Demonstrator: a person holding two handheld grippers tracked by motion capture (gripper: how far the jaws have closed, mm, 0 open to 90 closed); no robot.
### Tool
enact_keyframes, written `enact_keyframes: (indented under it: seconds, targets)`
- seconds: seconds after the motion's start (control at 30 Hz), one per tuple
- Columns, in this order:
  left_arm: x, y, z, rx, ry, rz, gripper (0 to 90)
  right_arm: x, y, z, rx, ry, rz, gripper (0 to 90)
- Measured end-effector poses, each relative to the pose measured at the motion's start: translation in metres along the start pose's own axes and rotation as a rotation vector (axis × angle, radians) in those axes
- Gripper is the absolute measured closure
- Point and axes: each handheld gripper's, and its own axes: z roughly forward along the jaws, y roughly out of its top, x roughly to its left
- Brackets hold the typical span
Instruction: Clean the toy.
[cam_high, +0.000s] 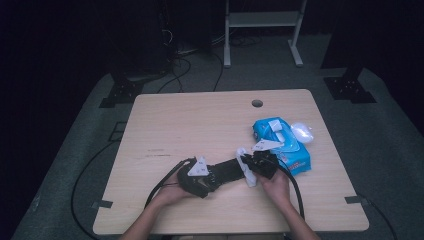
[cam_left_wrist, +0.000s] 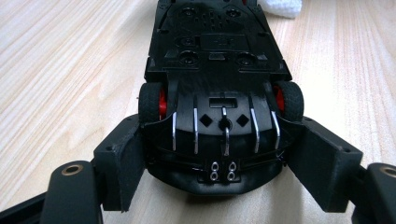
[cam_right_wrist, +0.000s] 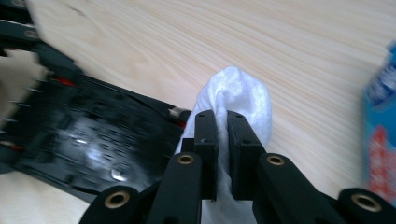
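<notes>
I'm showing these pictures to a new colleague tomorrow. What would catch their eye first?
Probably the black toy car, lying belly-up near the table's front edge with its red-hubbed wheels showing, clamped at one end by the left tongs. Next, the white wipe pinched in the right tongs at the car's other end. Behind them, at the table's right, lies a bright blue wipe pack.

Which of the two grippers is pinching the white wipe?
The right gripper: its jaws are shut on the white wipe. The left gripper instead clamps the upturned black toy car by one end.
</notes>
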Motion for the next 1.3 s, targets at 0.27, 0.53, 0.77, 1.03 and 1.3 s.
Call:
enact_keyframes:
  seconds: [0.27,0.53,0.77,1.03,1.3]
  targets:
    - [0.000,0.000,-0.001,0.001,-0.001,-0.003,24.4,0.002,0.004,0.002,0.020,-0.025,-0.035,83.0]
    - [-0.001,0.000,0.000,0.001,0.000,0.008,24.4,0.018,0.009,0.008,0.011,0.041,-0.049,83.1]
    - [-0.001,0.000,0.000,-0.003,-0.001,-0.003,24.4,0.026,0.015,0.012,0.023,0.057,-0.062,83.4]
    - [-0.002,0.000,0.000,0.005,0.006,0.018,24.4,0.055,0.021,0.018,0.014,0.106,-0.153,83.3]
    - [-0.002,0.002,0.002,0.004,0.002,0.019,24.5,0.036,0.016,0.013,0.021,0.065,-0.072,83.6]
